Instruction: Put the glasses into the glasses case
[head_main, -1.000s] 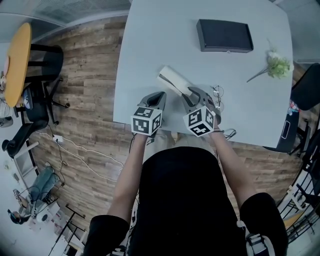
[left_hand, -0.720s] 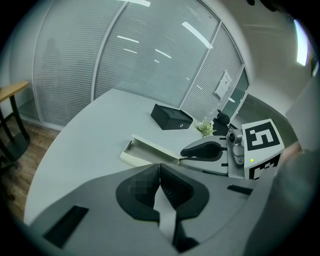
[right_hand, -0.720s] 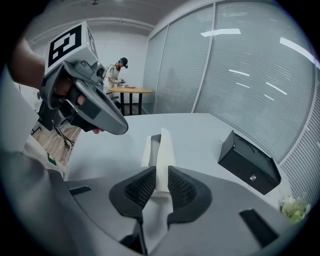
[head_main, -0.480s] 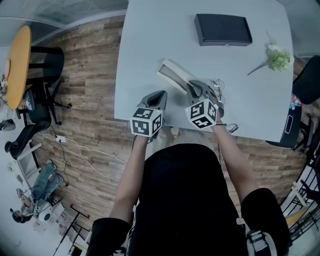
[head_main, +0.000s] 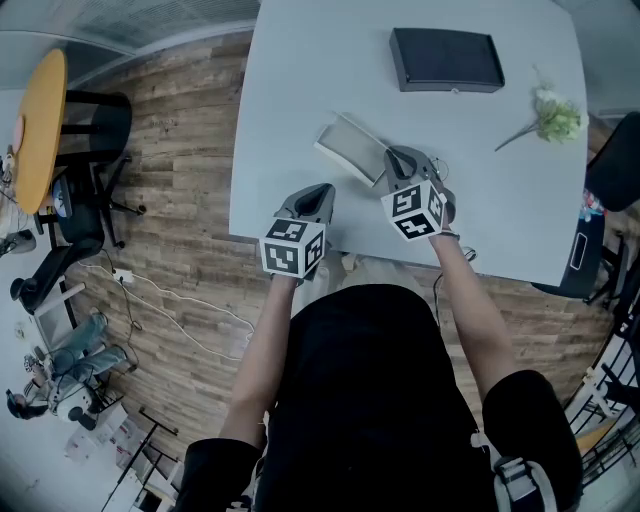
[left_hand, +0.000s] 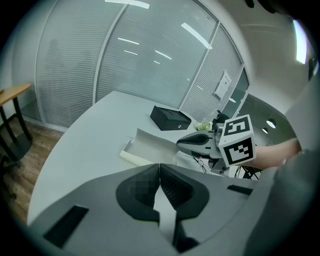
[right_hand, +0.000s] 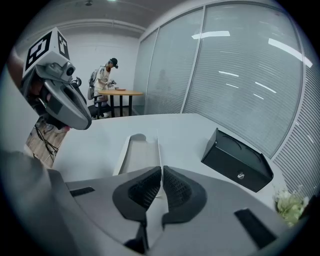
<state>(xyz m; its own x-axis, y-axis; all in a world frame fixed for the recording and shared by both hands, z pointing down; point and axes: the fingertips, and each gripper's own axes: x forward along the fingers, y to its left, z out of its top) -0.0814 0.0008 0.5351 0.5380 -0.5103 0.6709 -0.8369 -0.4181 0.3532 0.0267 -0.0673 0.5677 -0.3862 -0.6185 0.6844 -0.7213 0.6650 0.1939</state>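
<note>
The white glasses case (head_main: 348, 146) lies open near the table's middle, also in the left gripper view (left_hand: 148, 147) and the right gripper view (right_hand: 139, 153). My right gripper (head_main: 393, 157) (right_hand: 161, 171) is shut on the thin upright edge of the case's lid, which runs up from between its pads. The glasses (head_main: 438, 166) show only as thin dark wire beside that gripper, mostly hidden behind it. My left gripper (head_main: 318, 191) (left_hand: 160, 170) hovers over the table's near edge, shut and empty, to the left of the case.
A black box (head_main: 446, 58) (right_hand: 237, 160) sits at the far side of the table (head_main: 300, 70). A small flower sprig (head_main: 555, 120) lies at the right. A cable (head_main: 462, 256) hangs at the near edge. Chairs and a round yellow table (head_main: 35, 120) stand on the wooden floor at the left.
My right gripper has moved away from me toward the case and closed its jaws on the lid's edge. The left gripper has hardly moved.
</note>
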